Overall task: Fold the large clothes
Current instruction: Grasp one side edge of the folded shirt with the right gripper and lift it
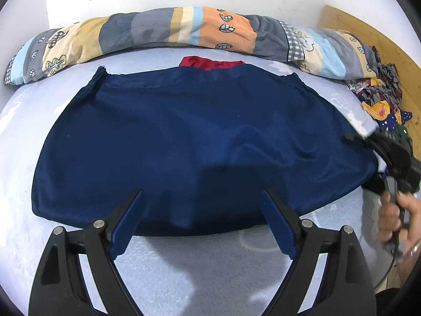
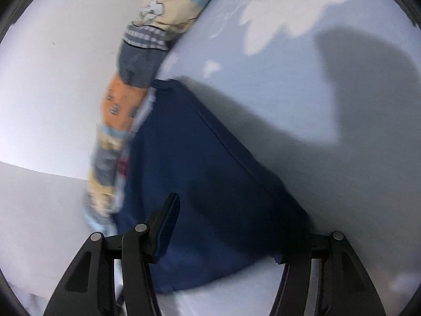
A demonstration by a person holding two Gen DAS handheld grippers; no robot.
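Observation:
A large navy blue garment (image 1: 189, 142) lies spread flat on the pale blue bed, elastic waistband toward the far side. A red cloth (image 1: 210, 63) peeks out behind its far edge. My left gripper (image 1: 202, 210) is open and empty, hovering over the garment's near edge. My right gripper (image 1: 381, 142) is at the garment's right edge, held by a hand (image 1: 397, 218). In the right wrist view the right gripper (image 2: 231, 226) is open wide, with the navy garment (image 2: 210, 184) between its fingers; the right finger is hidden under the cloth.
A long patchwork bolster (image 1: 184, 29) lies along the far edge of the bed sheet (image 1: 210, 268) against a white wall. A pile of patterned clothes (image 1: 381, 92) sits at the far right by a wooden headboard (image 1: 381, 36).

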